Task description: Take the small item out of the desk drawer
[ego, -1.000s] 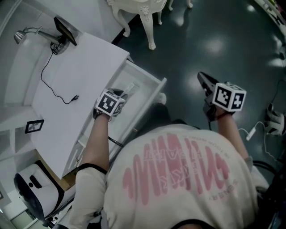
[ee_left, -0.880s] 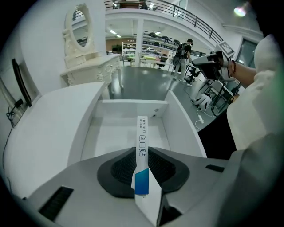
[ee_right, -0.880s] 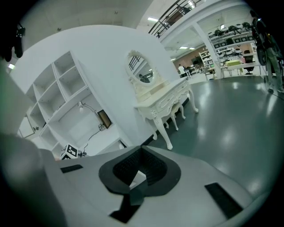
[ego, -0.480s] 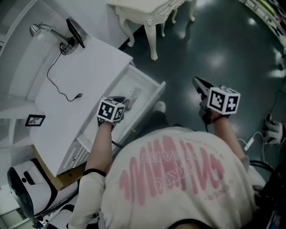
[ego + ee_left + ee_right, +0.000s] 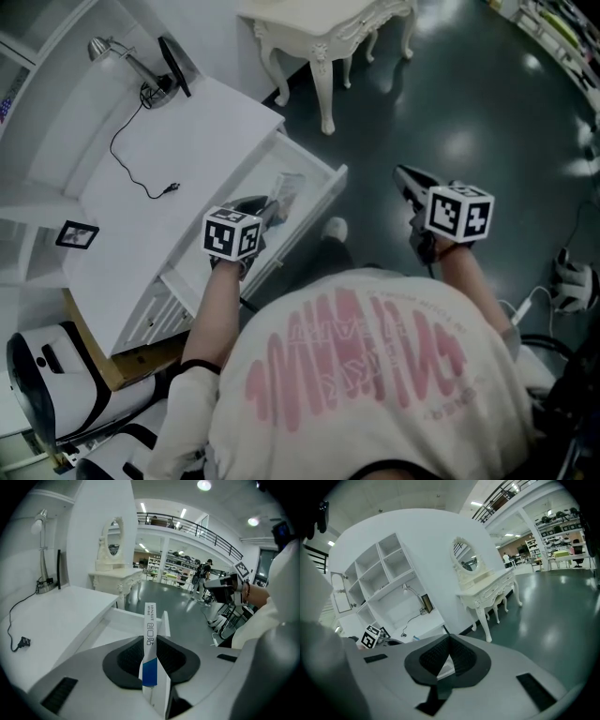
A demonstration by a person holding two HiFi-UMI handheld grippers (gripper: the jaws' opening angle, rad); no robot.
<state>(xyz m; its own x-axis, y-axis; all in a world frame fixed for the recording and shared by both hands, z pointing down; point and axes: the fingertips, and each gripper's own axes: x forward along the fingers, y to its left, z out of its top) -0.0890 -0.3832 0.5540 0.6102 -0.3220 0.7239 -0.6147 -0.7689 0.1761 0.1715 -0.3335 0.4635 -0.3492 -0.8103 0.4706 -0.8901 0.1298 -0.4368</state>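
The white desk's drawer (image 5: 323, 199) stands pulled out. Above it my left gripper (image 5: 270, 208) is shut on the small item, a slim white box with a blue band (image 5: 289, 187). In the left gripper view the box (image 5: 150, 620) stands upright between the dark pads, clamped at the left gripper (image 5: 152, 645), with the open drawer (image 5: 129, 617) below and beyond it. My right gripper (image 5: 403, 178) hovers over the dark floor to the right of the drawer, apart from it. In its own view the right gripper (image 5: 449, 638) has its pads meeting at the tips with nothing between them.
The desk top (image 5: 187, 141) carries a lamp (image 5: 122, 58) and a loose black cable (image 5: 141, 178). A small picture frame (image 5: 77, 234) lies on a shelf at the left. An ornate white dressing table (image 5: 328, 28) stands beyond the desk. The person's torso fills the lower middle.
The left gripper has lifted a little with the box, which now shows more plainly above the drawer. The right gripper has drifted slightly left and up.
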